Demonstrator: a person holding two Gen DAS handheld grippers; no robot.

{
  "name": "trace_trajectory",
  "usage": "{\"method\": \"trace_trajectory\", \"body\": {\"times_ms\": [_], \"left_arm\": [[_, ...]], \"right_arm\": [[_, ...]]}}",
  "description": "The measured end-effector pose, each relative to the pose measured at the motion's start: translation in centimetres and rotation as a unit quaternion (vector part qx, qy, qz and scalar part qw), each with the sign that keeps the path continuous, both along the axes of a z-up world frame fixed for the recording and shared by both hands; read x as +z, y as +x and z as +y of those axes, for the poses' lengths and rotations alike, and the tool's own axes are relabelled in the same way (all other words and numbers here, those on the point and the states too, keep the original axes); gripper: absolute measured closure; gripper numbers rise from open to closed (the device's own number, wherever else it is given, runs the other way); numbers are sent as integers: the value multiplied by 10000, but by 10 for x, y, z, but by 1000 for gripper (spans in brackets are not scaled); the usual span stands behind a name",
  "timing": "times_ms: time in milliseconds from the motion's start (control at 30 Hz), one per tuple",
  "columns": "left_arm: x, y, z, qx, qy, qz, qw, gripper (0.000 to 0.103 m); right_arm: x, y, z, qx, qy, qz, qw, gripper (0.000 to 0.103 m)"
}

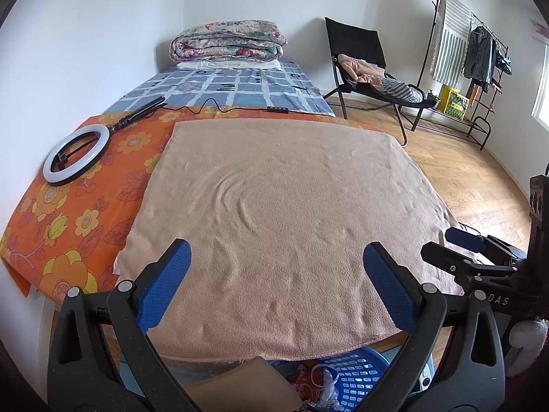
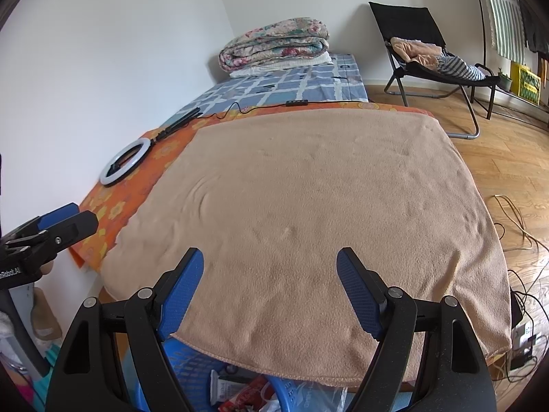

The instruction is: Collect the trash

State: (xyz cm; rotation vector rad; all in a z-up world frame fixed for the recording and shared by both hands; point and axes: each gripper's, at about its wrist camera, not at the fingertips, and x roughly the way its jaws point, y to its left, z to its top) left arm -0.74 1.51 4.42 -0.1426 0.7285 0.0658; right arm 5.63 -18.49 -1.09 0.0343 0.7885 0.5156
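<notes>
A blue plastic basket (image 1: 357, 377) sits below the near edge of a table covered by a tan blanket (image 1: 281, 213). It holds wrappers and crumpled trash (image 2: 240, 395), and it shows in the right wrist view too (image 2: 192, 367). My left gripper (image 1: 276, 257) is open and empty above the blanket's near edge. My right gripper (image 2: 269, 264) is open and empty beside it. The right gripper shows at the right of the left wrist view (image 1: 456, 240), and the left gripper at the left of the right wrist view (image 2: 68, 219).
An orange floral cloth (image 1: 68, 206) carries a ring light (image 1: 77, 154) with its cable. Behind it is a bed (image 1: 240, 86) with folded quilts (image 1: 228, 41). A black folding chair (image 1: 363, 65) and a clothes rack (image 1: 477, 55) stand on the wood floor. Cables (image 2: 514, 226) lie right.
</notes>
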Motion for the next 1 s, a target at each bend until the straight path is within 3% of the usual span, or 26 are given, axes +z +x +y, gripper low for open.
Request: {"method": "trace_trajectory", "body": {"times_ms": [1000], "left_arm": [[-1,0,-4,-1,13,7,10000,1]], "right_arm": [[0,-1,-4,39,2,4,10000,23]]}}
